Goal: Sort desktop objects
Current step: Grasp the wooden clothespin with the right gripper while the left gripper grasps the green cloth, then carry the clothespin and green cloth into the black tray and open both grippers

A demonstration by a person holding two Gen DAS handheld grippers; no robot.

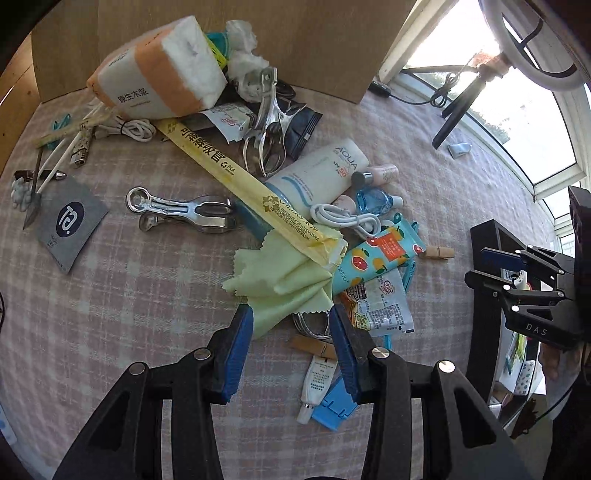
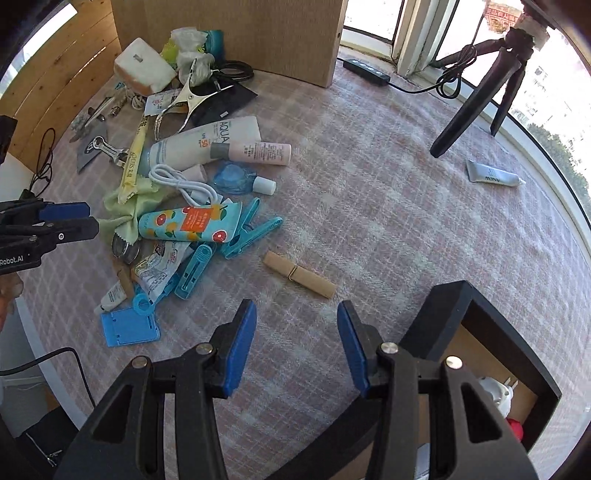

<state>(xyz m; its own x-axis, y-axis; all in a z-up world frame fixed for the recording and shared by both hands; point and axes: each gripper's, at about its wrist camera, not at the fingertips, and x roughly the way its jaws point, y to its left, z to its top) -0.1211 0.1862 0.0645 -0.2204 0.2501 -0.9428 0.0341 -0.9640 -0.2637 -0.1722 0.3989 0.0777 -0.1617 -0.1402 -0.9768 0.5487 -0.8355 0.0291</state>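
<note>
A pile of small objects lies on the checked tablecloth [image 2: 369, 192]. My left gripper [image 1: 291, 325] is open and empty, just above the near edge of a pale green cloth [image 1: 280, 273] and some metal rings [image 1: 312, 323]. It also shows in the right wrist view [image 2: 79, 218]. My right gripper [image 2: 297, 325] is open and empty, a little short of a wooden clothespin [image 2: 299, 275]. It shows at the right edge of the left wrist view [image 1: 487, 273], over a black organizer box [image 1: 491, 236]. A fruit-print tube [image 2: 188, 223], a white sunscreen tube [image 2: 207, 144] and blue clips [image 2: 251, 229] lie in the pile.
The black organizer box [image 2: 476, 306] stands at the near right and holds a white plug [image 2: 496, 393]. A cardboard sheet [image 2: 236, 33] stands at the back. A tripod [image 2: 476, 96] and a small grey tube [image 2: 491, 173] are at the far right. A tissue pack [image 1: 159, 70] and metal clamps [image 1: 184, 214] lie at the left.
</note>
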